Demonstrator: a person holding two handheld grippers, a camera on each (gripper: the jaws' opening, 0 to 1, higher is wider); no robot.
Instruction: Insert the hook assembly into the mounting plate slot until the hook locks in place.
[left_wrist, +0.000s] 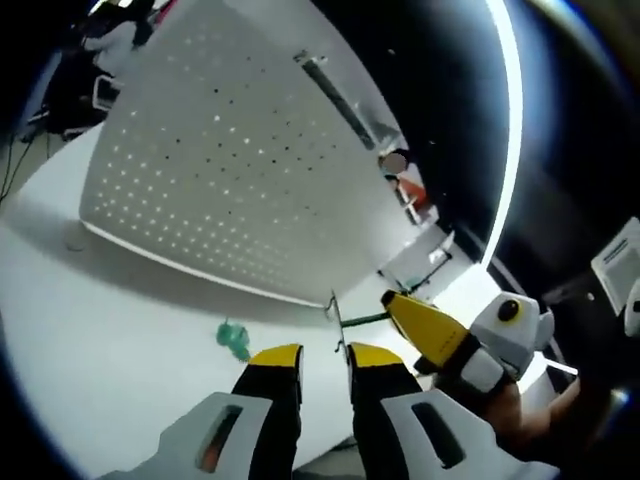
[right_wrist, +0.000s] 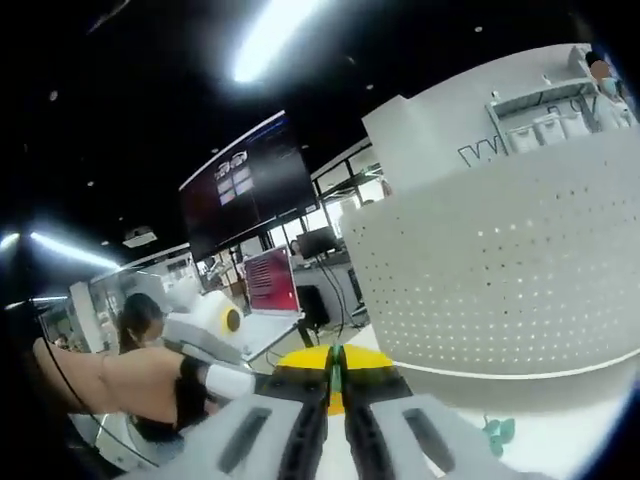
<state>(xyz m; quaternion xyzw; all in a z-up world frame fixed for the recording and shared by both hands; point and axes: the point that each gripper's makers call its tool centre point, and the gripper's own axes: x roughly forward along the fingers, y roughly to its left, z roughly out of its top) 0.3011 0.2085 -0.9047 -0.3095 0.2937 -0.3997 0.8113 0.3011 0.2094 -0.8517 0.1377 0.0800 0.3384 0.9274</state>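
The white perforated mounting plate stands upright on the white table, and appears again in the right gripper view. My right gripper is shut on a thin green hook assembly. In the left gripper view it comes in from the right, holding the green stem with a wire hook tip near the plate's lower edge. My left gripper is open just below that tip, nothing between its fingers. A teal piece lies on the table in front of the plate, also.
The white table spreads below the plate. A person's hand holds the right gripper. In the right gripper view, an arm is at the left, with a dark wall screen and a red monitor behind.
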